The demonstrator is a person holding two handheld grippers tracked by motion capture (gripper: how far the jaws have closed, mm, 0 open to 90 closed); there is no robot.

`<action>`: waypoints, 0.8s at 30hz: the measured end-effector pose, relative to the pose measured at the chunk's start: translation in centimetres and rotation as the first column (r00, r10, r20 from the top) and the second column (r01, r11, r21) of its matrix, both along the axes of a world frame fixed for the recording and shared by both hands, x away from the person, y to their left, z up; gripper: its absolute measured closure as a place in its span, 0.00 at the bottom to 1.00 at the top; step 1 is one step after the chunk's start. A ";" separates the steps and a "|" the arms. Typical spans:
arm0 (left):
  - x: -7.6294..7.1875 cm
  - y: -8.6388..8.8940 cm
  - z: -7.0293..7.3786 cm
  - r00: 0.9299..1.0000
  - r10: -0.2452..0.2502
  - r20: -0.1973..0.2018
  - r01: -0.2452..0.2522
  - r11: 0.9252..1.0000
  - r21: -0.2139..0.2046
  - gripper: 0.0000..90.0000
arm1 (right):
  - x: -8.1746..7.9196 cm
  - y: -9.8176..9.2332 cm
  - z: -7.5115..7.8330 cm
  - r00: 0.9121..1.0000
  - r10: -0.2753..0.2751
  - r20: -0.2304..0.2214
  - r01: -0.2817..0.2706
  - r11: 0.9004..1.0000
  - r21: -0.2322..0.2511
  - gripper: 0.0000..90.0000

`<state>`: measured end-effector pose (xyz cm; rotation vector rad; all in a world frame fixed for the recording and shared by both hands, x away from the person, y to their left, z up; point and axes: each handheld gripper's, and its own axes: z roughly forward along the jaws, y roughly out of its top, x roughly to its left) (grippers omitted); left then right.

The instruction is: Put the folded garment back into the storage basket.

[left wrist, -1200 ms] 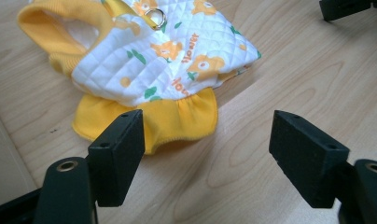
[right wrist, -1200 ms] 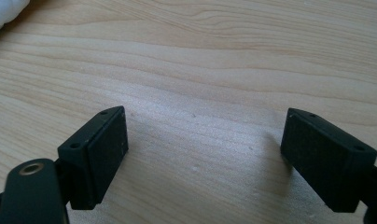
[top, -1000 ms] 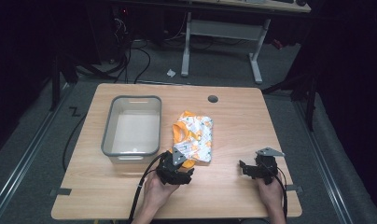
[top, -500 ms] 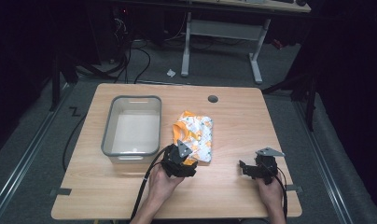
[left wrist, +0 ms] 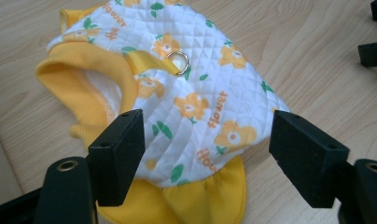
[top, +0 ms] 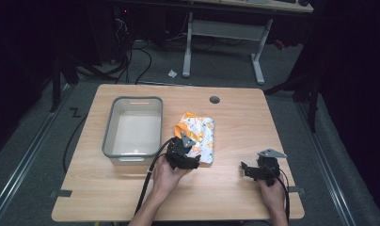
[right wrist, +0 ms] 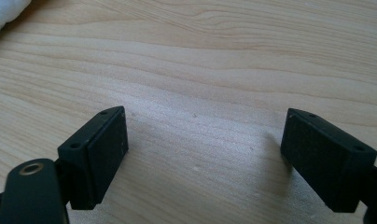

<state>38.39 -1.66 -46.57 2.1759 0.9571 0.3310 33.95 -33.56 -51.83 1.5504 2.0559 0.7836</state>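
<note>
Left gripper (left wrist: 207, 154) spread wide over near hem of flowered garment (left wrist: 186, 93), lying flat on bench (top: 235, 193) beside bin (top: 131, 127), likely lining up a pinch; right gripper (right wrist: 203, 156) spread, idle over bare wood.

wooden table (top: 131, 197), grey floor (top: 33, 141), dark room

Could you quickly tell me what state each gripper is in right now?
Left gripper: open, jaws astride the flowered garment.
Right gripper: open, holding nothing, over bare table.
</note>
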 end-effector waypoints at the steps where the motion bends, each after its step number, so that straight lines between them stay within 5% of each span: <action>1: 0.2 -0.1 0.0 1.000 0.000 -0.006 0.000 1.000 -0.002 0.30 | 0.0 0.0 0.0 1.000 0.000 0.000 0.000 1.000 0.000 0.16; 13: 2.9 -1.0 -0.1 0.998 0.053 -0.037 -0.053 0.998 -0.013 0.30 | 0.0 0.0 0.0 1.000 0.001 0.000 -0.001 1.000 -0.001 0.16; 19: 4.1 -1.4 -0.5 0.995 0.075 -0.060 -0.073 0.997 0.031 0.29 | 0.0 0.0 0.0 1.000 0.001 -0.001 -0.001 1.000 0.000 0.16; 24: 5.1 -1.7 -0.6 0.993 0.106 -0.058 -0.104 0.994 0.029 0.30 | 0.0 0.0 0.0 1.000 0.000 0.000 0.000 1.000 0.001 0.16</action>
